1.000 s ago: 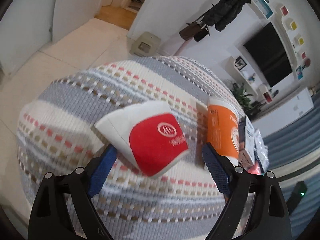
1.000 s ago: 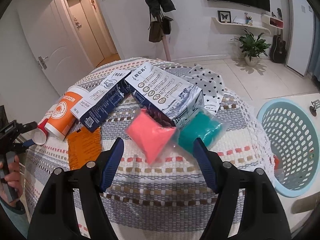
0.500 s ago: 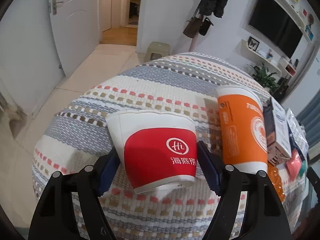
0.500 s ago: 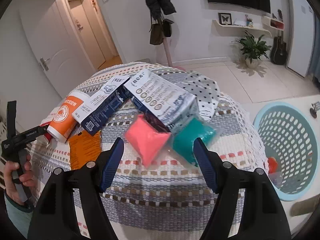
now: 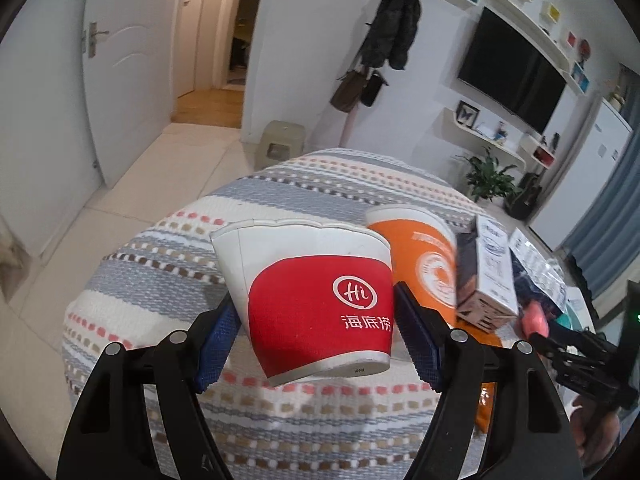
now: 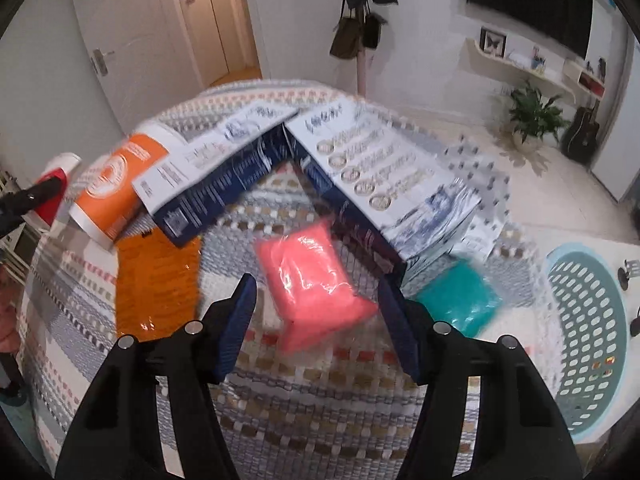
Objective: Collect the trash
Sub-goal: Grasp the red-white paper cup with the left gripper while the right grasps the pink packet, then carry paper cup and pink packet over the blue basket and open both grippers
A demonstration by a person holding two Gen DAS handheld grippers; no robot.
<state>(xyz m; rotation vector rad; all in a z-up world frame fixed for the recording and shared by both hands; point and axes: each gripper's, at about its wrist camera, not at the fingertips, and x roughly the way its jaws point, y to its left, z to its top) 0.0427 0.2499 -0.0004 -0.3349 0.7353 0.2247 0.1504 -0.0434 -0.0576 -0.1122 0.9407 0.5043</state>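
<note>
Your left gripper (image 5: 316, 312) clamps the red-and-white cup (image 5: 312, 296); your right gripper's (image 6: 316, 312) jaws, just narrowing, straddle the pink packet (image 6: 312, 284), not pressing it.

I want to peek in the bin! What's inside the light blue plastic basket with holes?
The light blue plastic basket by the table looks mostly bare inside: only tiny coloured bits show low down, too small to name. Its near rim and the picture's edge hide the rest of the bottom.

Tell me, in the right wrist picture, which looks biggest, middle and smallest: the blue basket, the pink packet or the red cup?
1. blue basket
2. pink packet, though it is nearest the camera
3. red cup, far off and partly hidden
</note>
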